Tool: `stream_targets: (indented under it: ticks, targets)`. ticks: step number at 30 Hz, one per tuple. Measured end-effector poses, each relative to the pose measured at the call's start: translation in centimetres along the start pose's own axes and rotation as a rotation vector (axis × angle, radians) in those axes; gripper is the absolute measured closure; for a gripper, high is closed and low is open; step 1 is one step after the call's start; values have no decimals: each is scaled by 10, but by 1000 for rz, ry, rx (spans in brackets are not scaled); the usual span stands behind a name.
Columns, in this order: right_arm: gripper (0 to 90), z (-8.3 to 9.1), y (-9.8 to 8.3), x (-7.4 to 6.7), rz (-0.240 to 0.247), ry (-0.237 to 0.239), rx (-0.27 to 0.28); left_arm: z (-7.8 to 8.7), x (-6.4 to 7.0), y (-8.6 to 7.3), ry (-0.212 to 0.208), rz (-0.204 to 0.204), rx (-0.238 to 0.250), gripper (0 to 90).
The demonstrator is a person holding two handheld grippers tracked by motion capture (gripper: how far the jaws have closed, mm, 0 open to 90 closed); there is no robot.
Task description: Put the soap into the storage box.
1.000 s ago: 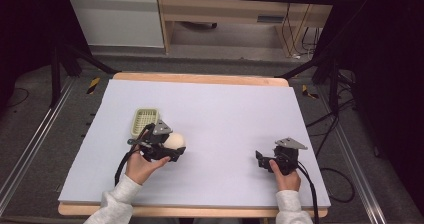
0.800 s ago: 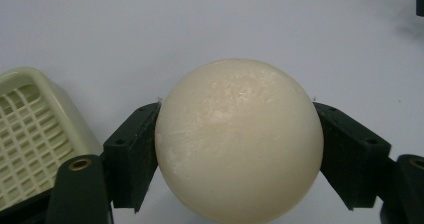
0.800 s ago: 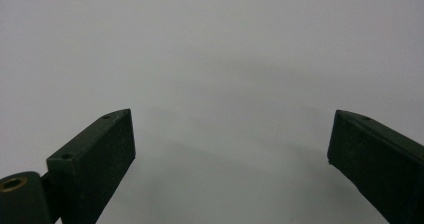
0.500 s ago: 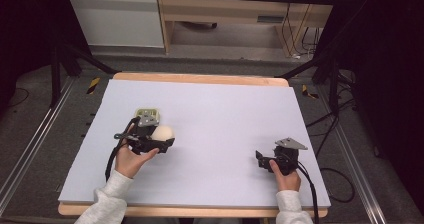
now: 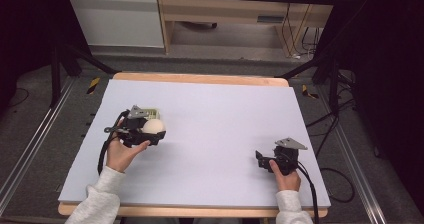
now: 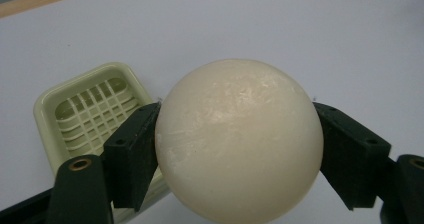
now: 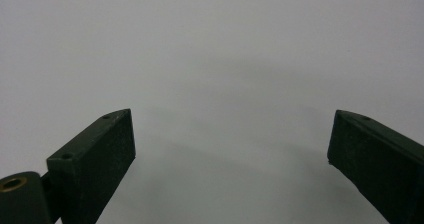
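My left gripper (image 5: pixel 150 130) is shut on a cream round soap ball (image 5: pixel 153 126), which fills the space between its black jaws in the left gripper view (image 6: pixel 239 141). A pale green slotted soap dish (image 6: pixel 87 111) lies on the table just beyond and to the left of the ball; in the high view the soap dish (image 5: pixel 152 113) is mostly covered by the gripper. My right gripper (image 5: pixel 259 159) rests at the table's near right, open, its fingers (image 7: pixel 92 159) wide apart over bare table with nothing between them.
The pale lilac table top (image 5: pixel 220 119) has a wooden edge (image 5: pixel 200 79) at the far side. Dark stand legs and cables lie on the floor left and right of the table. A wooden cabinet (image 5: pixel 225 9) stands behind it.
My left gripper has carried the soap ball away from me and to the left, until it hangs beside and partly over the soap dish. The right gripper has stayed still.
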State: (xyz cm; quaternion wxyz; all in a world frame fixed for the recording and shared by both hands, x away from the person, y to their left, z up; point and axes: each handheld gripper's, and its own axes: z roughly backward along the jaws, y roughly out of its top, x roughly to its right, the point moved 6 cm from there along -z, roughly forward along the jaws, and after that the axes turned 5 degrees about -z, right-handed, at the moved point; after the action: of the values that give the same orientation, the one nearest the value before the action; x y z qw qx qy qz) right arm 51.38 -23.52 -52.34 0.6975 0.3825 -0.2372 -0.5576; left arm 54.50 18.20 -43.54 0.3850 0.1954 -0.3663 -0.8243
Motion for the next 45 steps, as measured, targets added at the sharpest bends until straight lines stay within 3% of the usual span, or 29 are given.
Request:
stream_targets:
  ticks: [13, 33, 45]
  targets:
    - [54, -1, 0, 0, -8, 2, -5, -4, -16, 6, 19, 7, -17, 242]
    - [54, -1, 0, 0, -7, 1, -3, -11, -52, 12, 71, 69, -22, 242]
    - [54, -1, 0, 0, -8, 1, -4, -25, -65, 6, 103, 74, -68, 241]
